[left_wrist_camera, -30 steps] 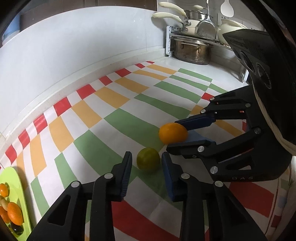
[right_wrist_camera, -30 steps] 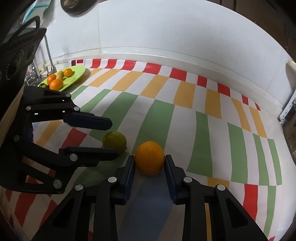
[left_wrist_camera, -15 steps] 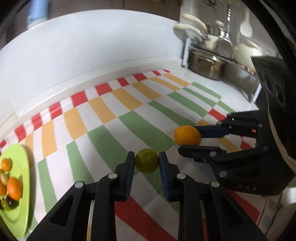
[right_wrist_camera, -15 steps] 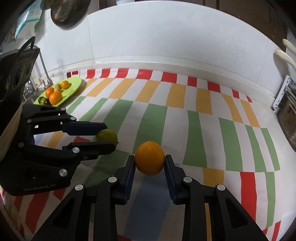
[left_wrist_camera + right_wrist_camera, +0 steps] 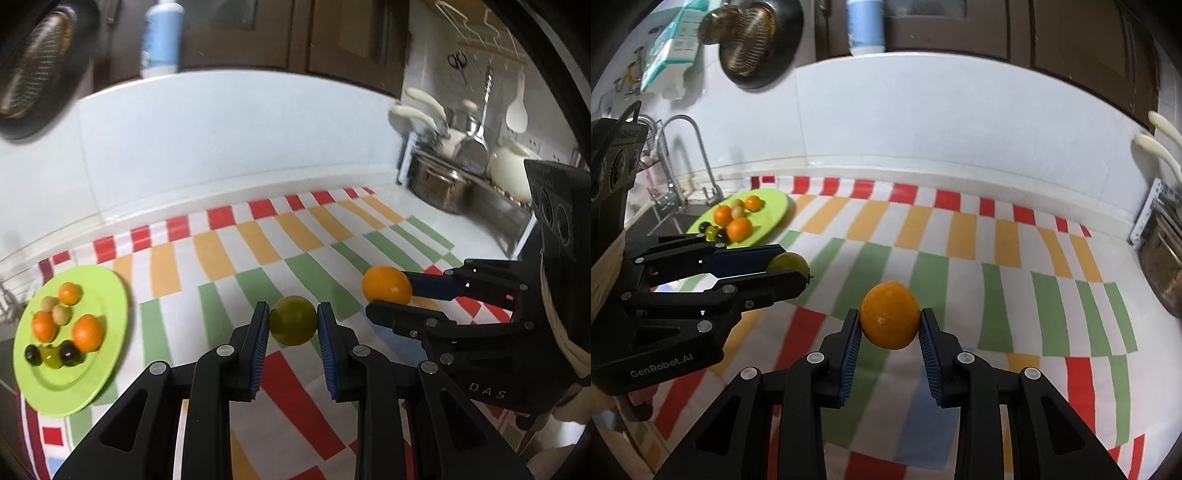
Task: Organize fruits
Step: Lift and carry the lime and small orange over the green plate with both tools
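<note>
My left gripper (image 5: 291,325) is shut on a green round fruit (image 5: 293,319) and holds it above the striped cloth. It also shows in the right wrist view (image 5: 788,263). My right gripper (image 5: 889,325) is shut on an orange (image 5: 889,319), held above the cloth; the orange also shows in the left wrist view (image 5: 386,284). A lime-green plate (image 5: 107,295) at the left holds several small oranges, pale fruits and dark fruits. The plate also shows far left in the right wrist view (image 5: 775,206).
A checked red, orange and green cloth (image 5: 258,240) covers the counter. A rack with pots and utensils (image 5: 443,177) stands at the back right. A tap (image 5: 683,147) and sink are beyond the plate. A white wall runs along the back.
Both grippers have lifted with their fruits off the cloth. The views have tilted up and swung left, so the plate is now fuller in view.
</note>
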Demonstrator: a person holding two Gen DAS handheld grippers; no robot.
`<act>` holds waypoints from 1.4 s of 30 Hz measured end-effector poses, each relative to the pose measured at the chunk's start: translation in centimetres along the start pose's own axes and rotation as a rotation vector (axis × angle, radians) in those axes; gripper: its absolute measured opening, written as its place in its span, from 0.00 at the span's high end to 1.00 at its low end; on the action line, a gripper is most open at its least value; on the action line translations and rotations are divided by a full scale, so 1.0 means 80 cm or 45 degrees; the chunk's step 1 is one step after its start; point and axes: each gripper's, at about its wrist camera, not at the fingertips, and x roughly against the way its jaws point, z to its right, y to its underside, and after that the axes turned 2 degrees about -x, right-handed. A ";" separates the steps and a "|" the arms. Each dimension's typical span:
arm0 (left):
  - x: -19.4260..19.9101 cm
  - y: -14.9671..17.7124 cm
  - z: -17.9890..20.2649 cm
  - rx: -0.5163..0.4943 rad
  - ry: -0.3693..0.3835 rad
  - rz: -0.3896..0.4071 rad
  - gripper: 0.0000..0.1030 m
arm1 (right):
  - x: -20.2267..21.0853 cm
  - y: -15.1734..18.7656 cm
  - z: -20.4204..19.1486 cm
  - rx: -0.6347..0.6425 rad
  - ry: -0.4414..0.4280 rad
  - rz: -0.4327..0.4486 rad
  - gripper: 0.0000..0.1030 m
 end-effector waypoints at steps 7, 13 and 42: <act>0.040 0.003 -0.019 0.076 -0.090 0.077 0.74 | 0.017 -0.017 -0.027 0.010 -0.050 0.070 0.68; 0.069 0.012 -0.040 0.118 -0.159 0.109 0.74 | 0.022 -0.028 -0.054 0.023 -0.090 0.113 0.68; 0.154 0.028 -0.140 0.178 -0.307 0.193 0.74 | 0.014 -0.075 -0.180 0.075 -0.212 0.207 0.68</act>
